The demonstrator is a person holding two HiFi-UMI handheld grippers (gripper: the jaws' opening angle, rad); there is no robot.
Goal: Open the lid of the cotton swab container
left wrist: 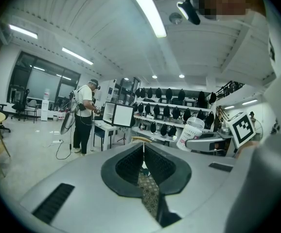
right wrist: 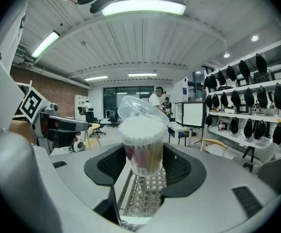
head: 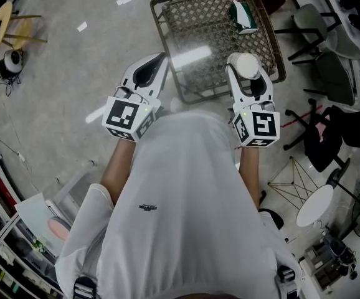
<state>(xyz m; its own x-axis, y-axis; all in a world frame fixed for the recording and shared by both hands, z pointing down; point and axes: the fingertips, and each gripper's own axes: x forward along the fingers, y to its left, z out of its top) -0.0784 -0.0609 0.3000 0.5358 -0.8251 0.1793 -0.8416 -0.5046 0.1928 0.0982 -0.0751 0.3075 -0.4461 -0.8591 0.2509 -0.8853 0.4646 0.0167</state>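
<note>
1. my left gripper [head: 160, 60] has its jaws pressed together with nothing between them; in the left gripper view [left wrist: 143, 152] the two dark pads meet along a thin seam.
2. my right gripper [head: 247, 72] pinches the cotton swab container [head: 247, 62] between widely spread jaws. in the right gripper view [right wrist: 145, 165] the pads press on both sides of the clear tub [right wrist: 143, 147], which stands nearly upright.
3. the lid [right wrist: 139, 109] is already up. it sits tilted above the tub's mouth on the side away from the jaws' base, and the white swab tips [right wrist: 140, 129] lie bare beneath it.
4. from the left gripper, the container [left wrist: 191, 131] appears off to its right side, carried in the right gripper [left wrist: 206, 142], well apart from the left jaws.
5. from the right gripper, the left gripper [right wrist: 58, 124] shows off to its left, with its marker cube [right wrist: 31, 106] above it.
6. in the head view both tools are side by side in front of my white shirt [head: 180, 198], with the marker cubes [head: 129, 118] nearest my body and the jaw tips pointing away.
7. beyond both sets of jaw tips stands a lattice-top table [head: 167, 36]. its weave shows under the jaws in each gripper view.
8. a green-and-white item [head: 243, 14] lies on the table's far part, beyond the right gripper's tips.
9. far ahead of the left gripper, a person [left wrist: 84, 118] stands by desks, with shelves of dark items [left wrist: 169, 111] to the right.
</note>
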